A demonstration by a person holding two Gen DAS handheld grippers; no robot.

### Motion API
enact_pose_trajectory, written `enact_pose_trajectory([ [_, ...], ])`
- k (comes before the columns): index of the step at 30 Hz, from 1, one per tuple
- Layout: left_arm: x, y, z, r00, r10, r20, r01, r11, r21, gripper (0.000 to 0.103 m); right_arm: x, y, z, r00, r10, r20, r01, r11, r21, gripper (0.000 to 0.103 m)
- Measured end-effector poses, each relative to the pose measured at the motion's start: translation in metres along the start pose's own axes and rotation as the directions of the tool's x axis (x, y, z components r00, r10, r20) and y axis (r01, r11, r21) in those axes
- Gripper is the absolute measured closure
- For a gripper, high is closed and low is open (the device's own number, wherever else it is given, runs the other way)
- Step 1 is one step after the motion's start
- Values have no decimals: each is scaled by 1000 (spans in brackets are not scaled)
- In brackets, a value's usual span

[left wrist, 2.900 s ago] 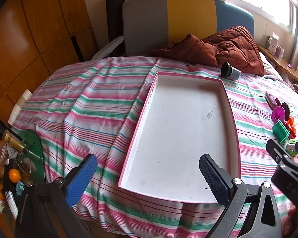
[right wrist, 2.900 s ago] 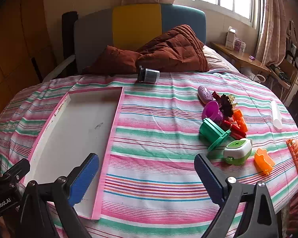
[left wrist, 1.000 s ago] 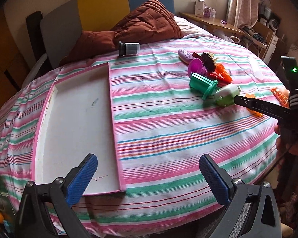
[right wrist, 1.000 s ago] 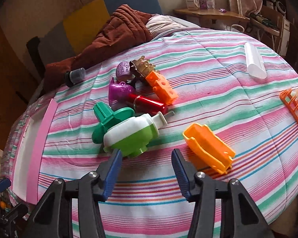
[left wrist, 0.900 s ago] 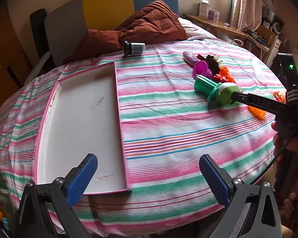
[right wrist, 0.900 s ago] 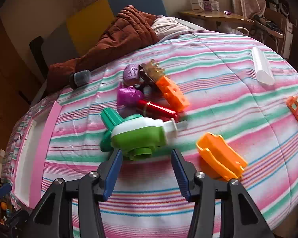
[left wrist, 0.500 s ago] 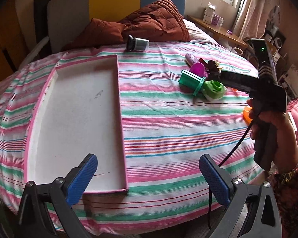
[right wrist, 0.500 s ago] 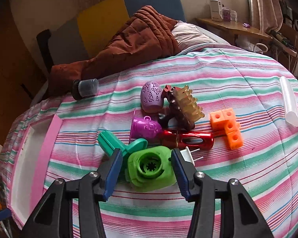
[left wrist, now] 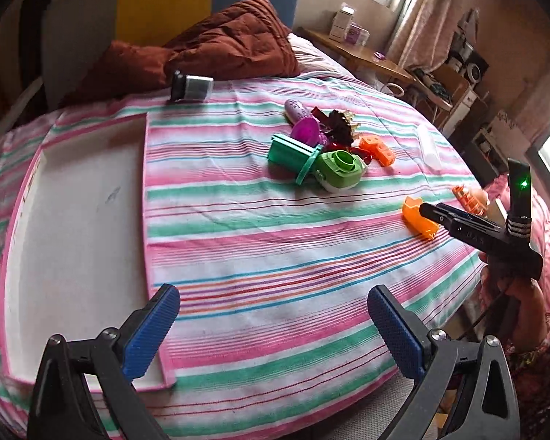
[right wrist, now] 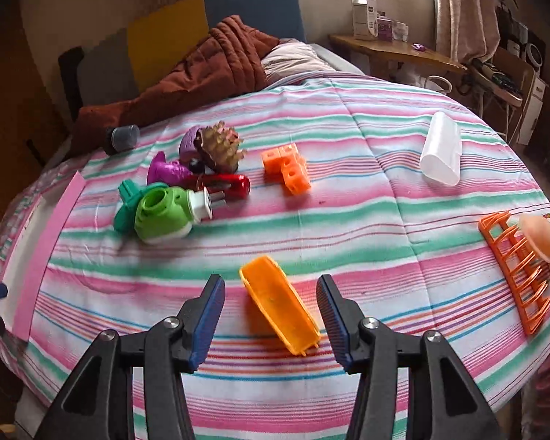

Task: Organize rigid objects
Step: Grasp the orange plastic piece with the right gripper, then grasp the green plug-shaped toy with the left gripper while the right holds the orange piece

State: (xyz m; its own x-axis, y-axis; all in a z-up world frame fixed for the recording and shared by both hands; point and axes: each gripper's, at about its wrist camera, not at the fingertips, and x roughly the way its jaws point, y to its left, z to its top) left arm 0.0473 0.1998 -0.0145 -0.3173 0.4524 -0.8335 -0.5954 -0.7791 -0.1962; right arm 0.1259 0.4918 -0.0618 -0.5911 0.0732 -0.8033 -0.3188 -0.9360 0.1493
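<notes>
An orange plastic trough (right wrist: 280, 302) lies on the striped bedcover between the open fingers of my right gripper (right wrist: 271, 315); it also shows in the left wrist view (left wrist: 418, 216). A green and white plug-in device (right wrist: 165, 214) lies beside a green piece (right wrist: 126, 201), purple toys (right wrist: 168, 170), a red item (right wrist: 223, 183) and an orange block piece (right wrist: 286, 167). The pink-rimmed white tray (left wrist: 145, 198) lies to the left. My left gripper (left wrist: 271, 326) is open and empty over the cover by the tray's near corner.
A clear white tube (right wrist: 442, 156) and an orange rack (right wrist: 517, 267) lie to the right. A grey-capped jar (left wrist: 190, 86) lies by the brown quilt (left wrist: 216, 53). A wooden side table (right wrist: 392, 49) stands beyond the bed.
My right gripper let go of the green plug-in device, which now lies by the green piece, and pulled back to the right over the orange trough. My left gripper's view swung right.
</notes>
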Motion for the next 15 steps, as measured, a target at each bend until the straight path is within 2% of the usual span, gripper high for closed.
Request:
enact_pose_trajectory([
  [4, 6, -10, 2, 1000, 5, -12, -4, 999, 43, 0, 11, -5, -8, 999, 36, -20, -36, 999, 28, 51],
  [5, 7, -12, 3, 1000, 9, -14, -8, 999, 51, 0, 13, -5, -8, 999, 43, -23, -42, 998, 38, 55],
  [6, 9, -14, 4, 1000, 13, -14, -12, 998, 60, 0, 16, -5, -8, 999, 44, -25, -42, 998, 48, 68],
  [8, 12, -17, 7, 1000, 19, -13, -18, 997, 76, 0, 21, -3, -7, 999, 22, -29, -20, 998, 53, 76],
  [15, 34, -36, 28, 1000, 19, 4, -19, 991, 134, 0, 30, -11, -3, 997, 16, 71, -28, 985, 172, 77],
])
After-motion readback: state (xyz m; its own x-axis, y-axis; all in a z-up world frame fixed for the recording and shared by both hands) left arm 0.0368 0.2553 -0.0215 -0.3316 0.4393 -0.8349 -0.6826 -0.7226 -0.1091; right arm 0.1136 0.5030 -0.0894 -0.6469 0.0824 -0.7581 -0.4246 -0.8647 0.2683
